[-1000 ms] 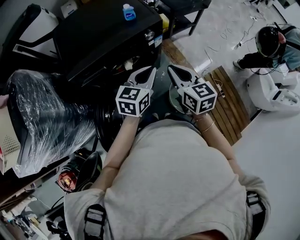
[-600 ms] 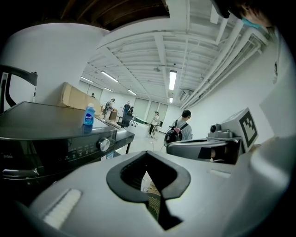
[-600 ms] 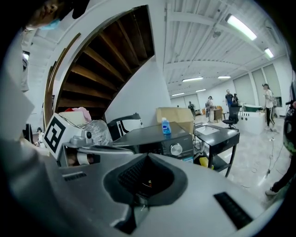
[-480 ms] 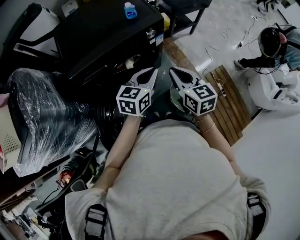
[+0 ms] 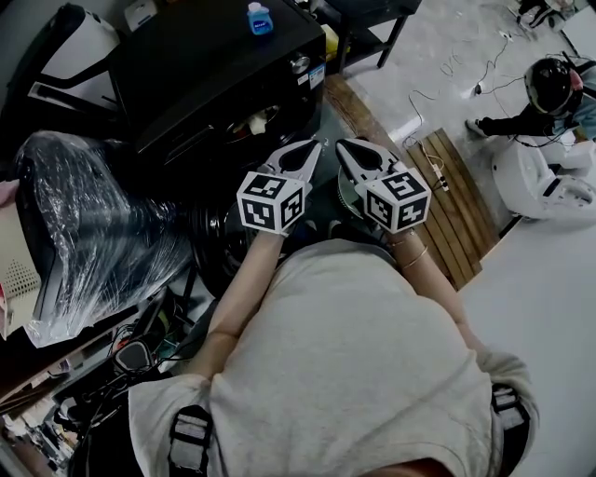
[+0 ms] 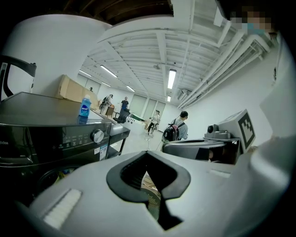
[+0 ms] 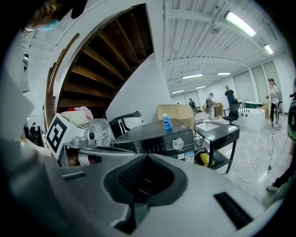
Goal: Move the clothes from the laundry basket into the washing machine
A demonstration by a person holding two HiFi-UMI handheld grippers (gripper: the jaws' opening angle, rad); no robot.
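Standing right in front of the washer [image 5: 214, 56], both arms held out. Holding the left gripper [image 5: 313, 147] and the right gripper [image 5: 343, 147] side by side, close but not touching, tips aimed at the washer's front and a little down. Pressing the left jaws tight together, with nothing between them. Pressing the right jaws tight together too, also on nothing.

Seeing a blue bottle [image 5: 259, 19] upright on the washer's top, near the back edge. Seeing a round knob [image 5: 298, 65] on the front, near the right corner. Spotting something pale [image 5: 256, 122] lower on the front, just past the left gripper's tip, too small to tell if it is clothes.

Finding a black cart [image 5: 372, 19] just beside the washer's right side. Finding a dark lump wrapped in clear plastic [image 5: 93, 224] off to the washer's left. Finding wooden slats [image 5: 456, 205] on the floor to the right, and past them a person [image 5: 549, 93] in a dark helmet, low down, well apart from the grippers.
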